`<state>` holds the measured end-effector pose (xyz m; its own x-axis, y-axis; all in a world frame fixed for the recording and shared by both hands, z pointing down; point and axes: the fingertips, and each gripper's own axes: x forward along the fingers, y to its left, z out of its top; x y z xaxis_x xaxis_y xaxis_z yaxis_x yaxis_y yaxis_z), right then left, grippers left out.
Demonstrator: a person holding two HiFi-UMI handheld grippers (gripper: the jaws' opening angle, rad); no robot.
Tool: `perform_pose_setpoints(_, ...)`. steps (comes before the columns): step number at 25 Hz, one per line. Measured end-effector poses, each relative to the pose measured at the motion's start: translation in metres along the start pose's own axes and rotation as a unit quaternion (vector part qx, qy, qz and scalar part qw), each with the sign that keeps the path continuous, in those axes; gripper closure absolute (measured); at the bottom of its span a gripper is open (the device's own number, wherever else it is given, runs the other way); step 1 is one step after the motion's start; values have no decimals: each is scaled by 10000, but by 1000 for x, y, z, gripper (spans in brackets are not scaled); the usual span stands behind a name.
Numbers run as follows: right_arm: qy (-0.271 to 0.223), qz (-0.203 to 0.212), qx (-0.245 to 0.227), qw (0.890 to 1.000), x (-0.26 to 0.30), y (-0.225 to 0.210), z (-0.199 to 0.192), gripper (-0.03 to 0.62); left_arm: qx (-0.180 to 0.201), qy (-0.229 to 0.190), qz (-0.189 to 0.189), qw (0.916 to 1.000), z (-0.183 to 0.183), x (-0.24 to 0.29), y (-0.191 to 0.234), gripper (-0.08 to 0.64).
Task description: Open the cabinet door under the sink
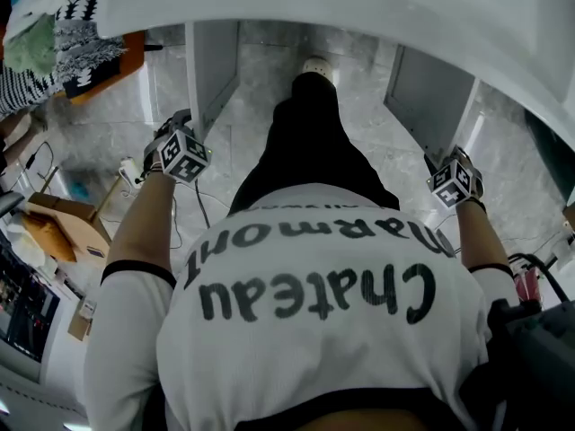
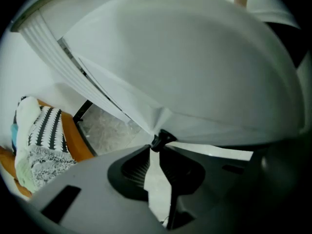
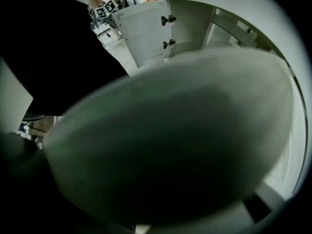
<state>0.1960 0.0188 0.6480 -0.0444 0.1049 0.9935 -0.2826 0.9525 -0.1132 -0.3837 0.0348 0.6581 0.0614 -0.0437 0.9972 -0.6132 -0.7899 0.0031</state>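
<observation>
Two doors hang open under the counter (image 1: 296, 3): left door (image 1: 212, 65), right door (image 1: 429, 97). My left hand-held gripper (image 2: 157, 147) pinches the left door's black knob (image 2: 160, 139), jaws narrow; right hand-held gripper (image 1: 454, 178), can't tell. Next I'd let go.

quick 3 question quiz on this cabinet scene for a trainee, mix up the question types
1. True or false: the left door and the right door are shut.
2. In the head view, the left gripper is nearest to: A) the left door B) the shoe C) the striped cloth
3. In the left gripper view, what small dark thing sits at that gripper's tips?

Key
1. False: the left door and right door both stand open.
2. A
3. A knob.
</observation>
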Motion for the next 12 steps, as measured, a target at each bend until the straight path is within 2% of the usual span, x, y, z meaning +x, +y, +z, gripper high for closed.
perform_pose_setpoints(2, 29, -149, 649, 9978, -3, -7, -8, 471, -256, 10, 103, 9996, -4, -4, 4, 502)
perform_pose_setpoints(4, 30, -218, 1704, 9851, -4, -14, -17, 546, -545, -11, 250, 9982, -10, -8, 10, 504)
perform_pose_setpoints(5, -3, -231, 2255, 9740, -5, -16, -20, 580, -688, -42, 333, 9971, -12, -10, 13, 510)
perform_pose_setpoints(7, -143, -375, 3120, 9492, -5, -17, -26, 580, -909, -129, 478, 9946, -15, -15, 16, 518)
perform_pose_setpoints(10, -272, -741, 4051, 9109, -11, -17, -40, 580, -1013, -268, 630, 9925, -15, -22, 13, 520)
perform_pose_setpoints(12, -261, -969, 4574, 8836, -18, -14, -54, 580, -1217, -403, 805, 9885, -16, -31, 16, 525)
